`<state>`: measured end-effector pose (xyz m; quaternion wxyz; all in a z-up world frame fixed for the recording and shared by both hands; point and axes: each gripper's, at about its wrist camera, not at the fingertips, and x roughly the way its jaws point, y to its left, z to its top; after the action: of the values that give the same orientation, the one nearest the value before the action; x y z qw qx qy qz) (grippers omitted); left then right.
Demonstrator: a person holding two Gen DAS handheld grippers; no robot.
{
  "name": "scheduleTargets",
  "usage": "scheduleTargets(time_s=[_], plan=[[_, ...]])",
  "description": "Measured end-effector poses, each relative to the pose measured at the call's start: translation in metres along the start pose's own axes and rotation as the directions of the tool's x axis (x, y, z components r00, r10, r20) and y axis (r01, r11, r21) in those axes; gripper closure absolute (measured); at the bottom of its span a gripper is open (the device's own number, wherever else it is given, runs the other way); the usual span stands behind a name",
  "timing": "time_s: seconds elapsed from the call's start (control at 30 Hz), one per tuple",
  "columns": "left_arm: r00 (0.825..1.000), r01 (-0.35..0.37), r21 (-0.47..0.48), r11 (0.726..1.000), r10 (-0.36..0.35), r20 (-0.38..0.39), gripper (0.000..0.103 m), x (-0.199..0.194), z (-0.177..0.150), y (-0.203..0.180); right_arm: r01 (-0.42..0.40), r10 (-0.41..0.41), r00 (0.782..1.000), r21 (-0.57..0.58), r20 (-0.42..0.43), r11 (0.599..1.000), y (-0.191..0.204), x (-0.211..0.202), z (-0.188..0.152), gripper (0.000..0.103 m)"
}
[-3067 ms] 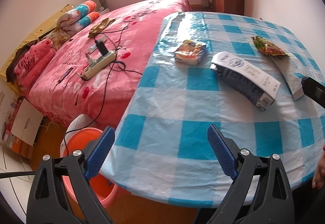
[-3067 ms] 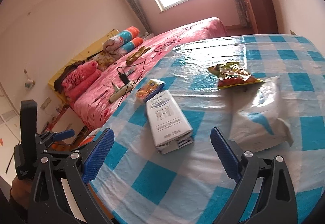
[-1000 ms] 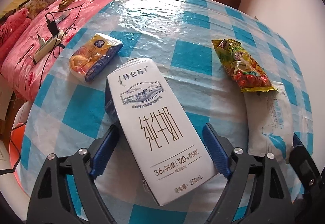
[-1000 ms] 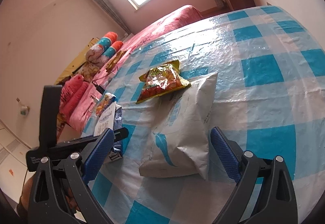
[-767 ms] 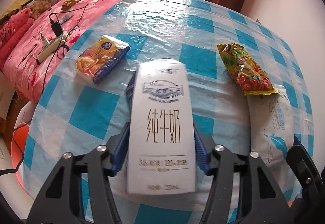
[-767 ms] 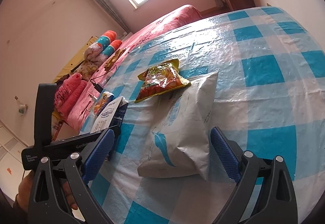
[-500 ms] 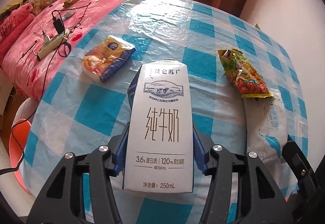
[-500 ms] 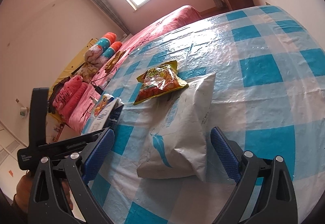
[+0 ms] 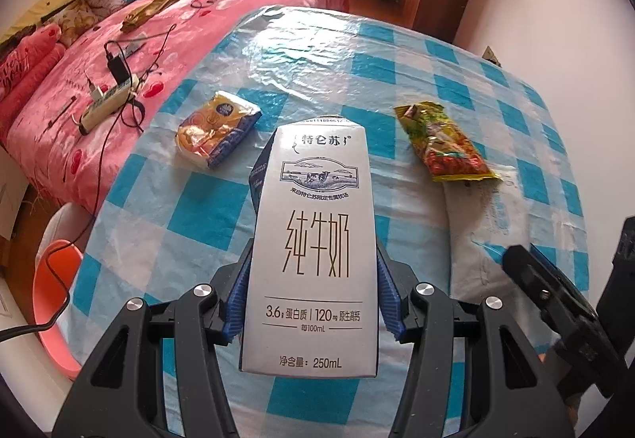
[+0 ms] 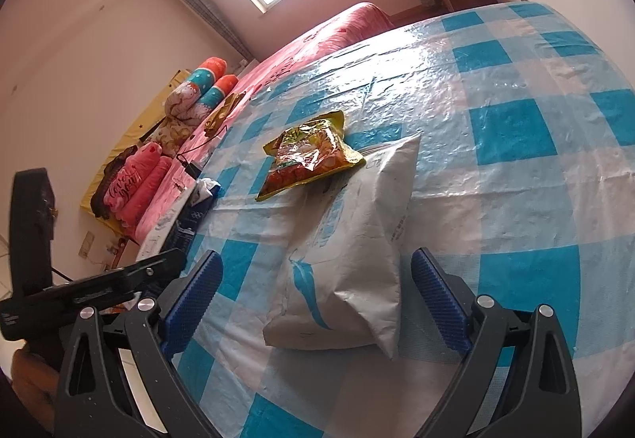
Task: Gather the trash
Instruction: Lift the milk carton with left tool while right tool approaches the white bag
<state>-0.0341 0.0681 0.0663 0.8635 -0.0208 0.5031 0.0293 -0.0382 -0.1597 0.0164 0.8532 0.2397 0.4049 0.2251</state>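
The milk carton (image 9: pixel 313 255) is clamped lengthwise in the left gripper (image 9: pixel 311 299) for removal, while the right gripper (image 10: pixel 317 299) is held wide around the white bag (image 10: pixel 349 259).

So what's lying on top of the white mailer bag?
The red-green snack packet overlaps the far end of the mailer bag; the rest of its top is bare. Whatever is under the bag is hidden.
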Motion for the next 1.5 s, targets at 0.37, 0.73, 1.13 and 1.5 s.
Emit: scheduleTargets(time_s=[0.37,0.73,1.13,1.5], plan=[[1.0,0.024,0.027,0.999,-0.025,0.006,0.047,-0.016,-0.009,0.007,-0.028,0.028,1.0,0.047,0.005,0.998,-0.01,-0.001,0.004,0.008],[0.996,0.074,0.083,0.994,-0.078,0.051,0.047,-0.022,-0.015,0.03,0.056,-0.057,0.998,-0.061,-0.015,0.997,0.012,0.005,-0.002,0.008],[0.983,0.116,0.147,0.982,-0.134,0.123,0.047,-0.04,-0.033,0.069,0.207,-0.213,0.977,-0.172,-0.014,0.963,0.032,0.02,-0.007,0.008],[0.976,0.141,0.16,0.977,-0.164,0.145,0.047,-0.036,-0.045,0.102,0.351,-0.372,0.928,-0.272,-0.03,0.896,0.05,0.039,-0.01,0.008]])
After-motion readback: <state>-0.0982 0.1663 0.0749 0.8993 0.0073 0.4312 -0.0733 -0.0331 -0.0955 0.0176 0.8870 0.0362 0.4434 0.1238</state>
